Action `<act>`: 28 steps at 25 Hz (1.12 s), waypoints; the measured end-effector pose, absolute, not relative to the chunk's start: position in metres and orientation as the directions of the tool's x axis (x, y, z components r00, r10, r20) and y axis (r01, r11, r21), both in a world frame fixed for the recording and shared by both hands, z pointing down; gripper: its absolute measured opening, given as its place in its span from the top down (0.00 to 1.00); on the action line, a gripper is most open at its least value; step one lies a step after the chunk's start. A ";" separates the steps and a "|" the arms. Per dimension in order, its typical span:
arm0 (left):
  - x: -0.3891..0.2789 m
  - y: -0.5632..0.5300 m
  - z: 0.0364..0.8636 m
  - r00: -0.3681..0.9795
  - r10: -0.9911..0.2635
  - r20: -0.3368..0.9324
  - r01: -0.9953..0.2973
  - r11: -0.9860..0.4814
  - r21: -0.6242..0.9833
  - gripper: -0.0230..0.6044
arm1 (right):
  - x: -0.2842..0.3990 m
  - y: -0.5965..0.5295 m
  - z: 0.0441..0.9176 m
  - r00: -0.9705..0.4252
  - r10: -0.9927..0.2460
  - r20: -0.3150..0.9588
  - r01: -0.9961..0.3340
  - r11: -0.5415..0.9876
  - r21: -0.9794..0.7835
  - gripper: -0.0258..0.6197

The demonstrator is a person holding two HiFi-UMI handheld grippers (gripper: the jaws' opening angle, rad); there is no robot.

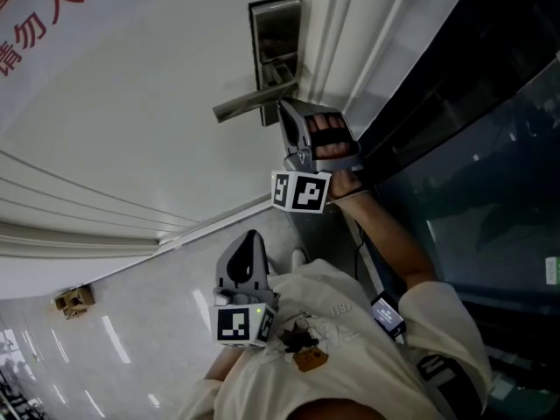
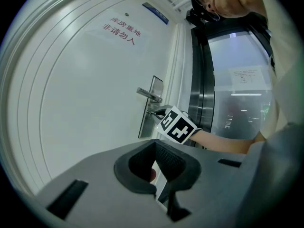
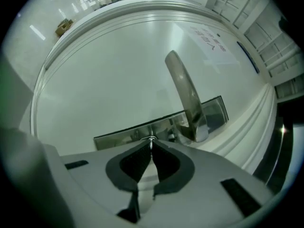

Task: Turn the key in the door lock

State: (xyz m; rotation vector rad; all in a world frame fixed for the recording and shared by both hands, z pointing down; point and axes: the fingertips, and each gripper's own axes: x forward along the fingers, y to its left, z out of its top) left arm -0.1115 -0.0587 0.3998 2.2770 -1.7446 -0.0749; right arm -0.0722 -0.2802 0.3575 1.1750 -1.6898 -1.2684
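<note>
A white door (image 1: 131, 103) carries a steel lock plate (image 1: 276, 33) with a lever handle (image 1: 249, 103). In the head view my right gripper (image 1: 284, 105) is up against the plate just below the handle. In the right gripper view its jaws are closed on the thin silver key (image 3: 151, 140), which sticks out of the lock plate (image 3: 123, 136) beside the handle (image 3: 183, 89). My left gripper (image 1: 248, 234) hangs back from the door, lower down near the person's body. In the left gripper view its tips (image 2: 156, 142) meet with nothing held, facing the lock plate (image 2: 150, 109).
The moulded door frame (image 1: 337, 24) and a dark glass panel (image 1: 472, 147) run along the lock side. A notice with red characters (image 2: 122, 30) is on the door. A small cardboard box (image 1: 74, 300) lies on the glossy floor.
</note>
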 end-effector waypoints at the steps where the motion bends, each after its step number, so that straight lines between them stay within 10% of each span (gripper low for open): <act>1: -0.111 -0.059 0.400 0.276 -0.953 0.124 -0.940 -0.240 0.243 0.96 | -0.072 -0.281 0.357 -0.336 -0.942 0.017 -0.270 0.113 0.956 0.93; 28: -0.106 -0.074 0.402 0.276 -0.949 0.154 -0.946 -0.239 0.220 0.96 | -0.062 -0.285 0.348 -0.496 -0.868 0.018 -0.857 0.492 0.152 0.93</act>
